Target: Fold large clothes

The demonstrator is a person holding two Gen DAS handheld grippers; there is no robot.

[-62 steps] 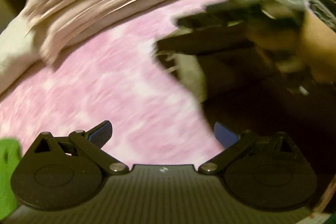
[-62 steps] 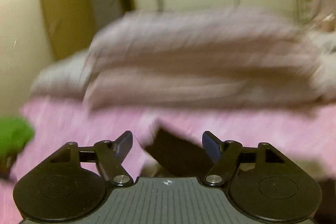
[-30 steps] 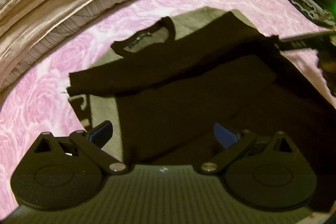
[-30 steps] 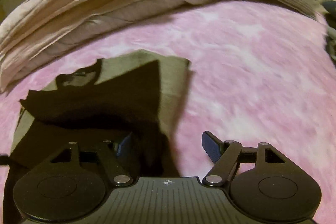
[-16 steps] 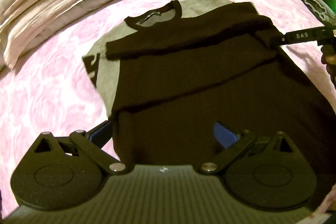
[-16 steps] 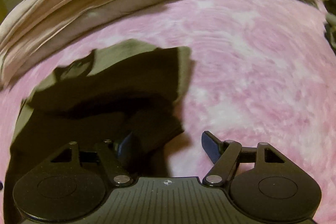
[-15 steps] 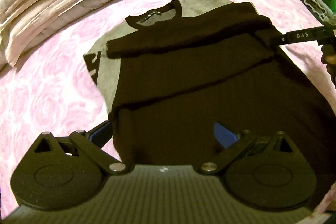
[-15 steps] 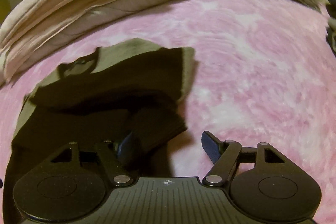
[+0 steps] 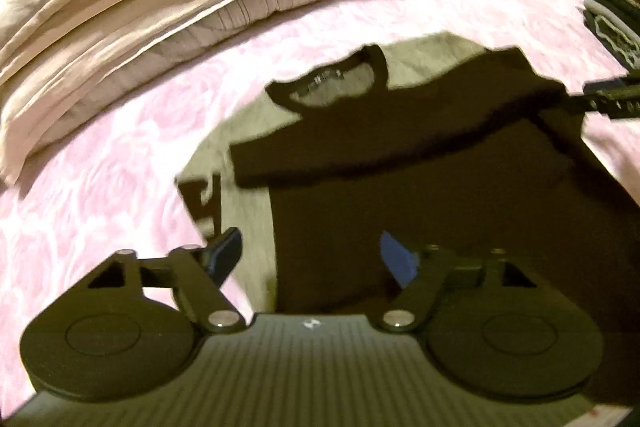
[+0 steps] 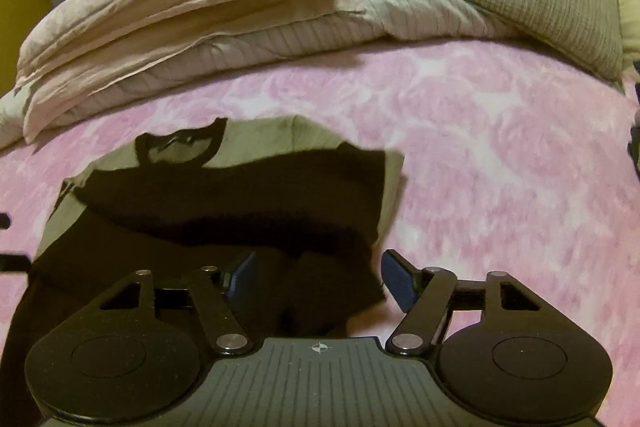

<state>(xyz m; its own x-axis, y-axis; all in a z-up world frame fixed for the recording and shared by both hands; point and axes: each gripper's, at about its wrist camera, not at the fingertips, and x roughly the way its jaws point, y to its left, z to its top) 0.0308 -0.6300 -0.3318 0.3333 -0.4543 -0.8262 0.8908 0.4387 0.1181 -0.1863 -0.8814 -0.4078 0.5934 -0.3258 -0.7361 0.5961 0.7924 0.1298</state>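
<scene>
Shirts: one black-and-grey shirt [image 9: 420, 163], frame centre, label unreadable.
Left gripper [image 9: 310, 253]: closing, around shirt's edge.
Right gripper [image 10: 318, 279]: closing, around shirt's corner.

The black shirt [image 9: 460, 187] runs off the left wrist view's right edge and its near hem is hidden behind the left gripper [image 9: 310, 255] body, so pad contact w/ the cloth can't be told. The neck label is too small and blurred to read. Folded clothes stack [image 9: 612, 7] is cut off at right; the right gripper [image 10: 318, 281] hides the shirt's near corner.
</scene>
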